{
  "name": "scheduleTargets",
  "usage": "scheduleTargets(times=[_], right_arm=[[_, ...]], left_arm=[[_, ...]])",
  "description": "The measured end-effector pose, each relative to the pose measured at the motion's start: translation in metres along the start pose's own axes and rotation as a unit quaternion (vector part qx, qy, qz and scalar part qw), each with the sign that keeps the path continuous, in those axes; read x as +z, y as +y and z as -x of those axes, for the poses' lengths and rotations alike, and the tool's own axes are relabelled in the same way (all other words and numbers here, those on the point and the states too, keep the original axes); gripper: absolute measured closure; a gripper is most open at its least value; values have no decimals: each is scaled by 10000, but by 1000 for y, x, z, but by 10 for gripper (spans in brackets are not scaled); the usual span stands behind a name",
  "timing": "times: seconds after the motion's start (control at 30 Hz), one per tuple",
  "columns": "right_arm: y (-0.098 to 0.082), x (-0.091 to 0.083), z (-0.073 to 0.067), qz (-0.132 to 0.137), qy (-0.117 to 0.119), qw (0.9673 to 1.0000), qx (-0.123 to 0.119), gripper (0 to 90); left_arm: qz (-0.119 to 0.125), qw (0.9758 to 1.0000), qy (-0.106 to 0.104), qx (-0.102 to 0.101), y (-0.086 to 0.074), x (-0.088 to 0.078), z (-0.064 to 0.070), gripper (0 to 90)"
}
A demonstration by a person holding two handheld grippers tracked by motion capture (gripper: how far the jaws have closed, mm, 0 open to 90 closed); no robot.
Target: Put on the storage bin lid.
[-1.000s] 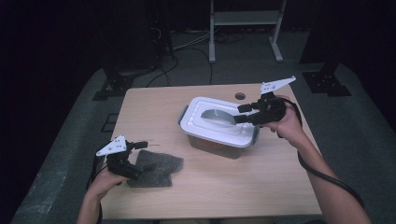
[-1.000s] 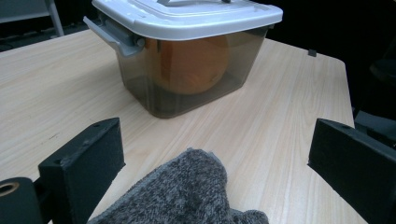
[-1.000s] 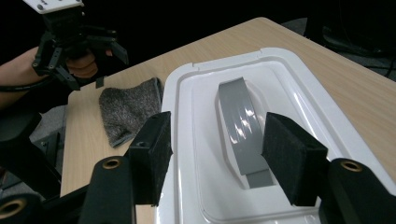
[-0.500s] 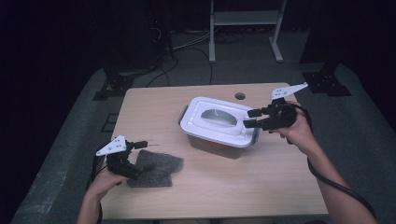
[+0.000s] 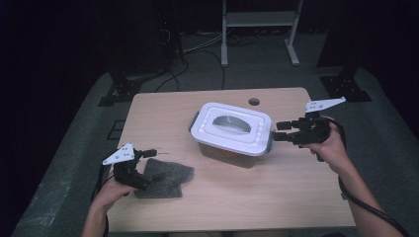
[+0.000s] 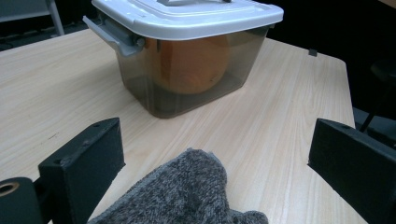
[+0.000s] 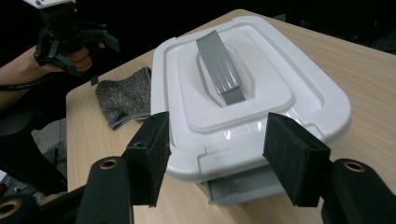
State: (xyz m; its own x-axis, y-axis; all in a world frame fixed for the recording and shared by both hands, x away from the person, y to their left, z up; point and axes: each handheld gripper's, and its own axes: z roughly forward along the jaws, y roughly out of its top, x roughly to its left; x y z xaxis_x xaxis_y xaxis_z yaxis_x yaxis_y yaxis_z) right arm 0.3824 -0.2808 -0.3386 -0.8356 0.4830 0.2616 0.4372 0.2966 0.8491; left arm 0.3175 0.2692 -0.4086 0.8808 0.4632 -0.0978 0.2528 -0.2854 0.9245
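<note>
A clear plastic box with a white lid (image 5: pixel 232 131) and grey handle (image 7: pixel 219 65) stands mid-table; something orange (image 6: pixel 196 65) shows through its wall. My right gripper (image 5: pixel 277 132) is open and level at the box's right end, its jaws either side of the lid's edge above a grey latch (image 7: pixel 243 186), not pressing on it. A grey knitted cloth (image 5: pixel 165 177) lies at the front left. My left gripper (image 5: pixel 148 168) rests low at the cloth's left edge. It is open wide, with the cloth (image 6: pixel 187 191) lying loose between the jaws.
The wooden table (image 5: pixel 296 197) has a small round hole (image 5: pixel 254 101) near its far edge behind the box. A second grey latch (image 6: pixel 114 37) sticks out at the box's left end. A metal stand (image 5: pixel 257 19) and cables lie on the dark floor beyond.
My right gripper has moved rightward and down, from over the lid's right part to just off the box's right end. The left gripper and the cloth have stayed put.
</note>
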Motion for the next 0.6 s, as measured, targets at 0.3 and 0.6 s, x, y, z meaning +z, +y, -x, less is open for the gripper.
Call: scheduleTargets(times=[0.3,0.6], right_arm=[[-24,-15,7,67,-104,9996,234,392],[-42,-18,12,51,-147,9990,420,392]], left_arm=[[-28,10000,-6,-2,0,1,0,28],[-14,10000,1,4,0,1,1,28]])
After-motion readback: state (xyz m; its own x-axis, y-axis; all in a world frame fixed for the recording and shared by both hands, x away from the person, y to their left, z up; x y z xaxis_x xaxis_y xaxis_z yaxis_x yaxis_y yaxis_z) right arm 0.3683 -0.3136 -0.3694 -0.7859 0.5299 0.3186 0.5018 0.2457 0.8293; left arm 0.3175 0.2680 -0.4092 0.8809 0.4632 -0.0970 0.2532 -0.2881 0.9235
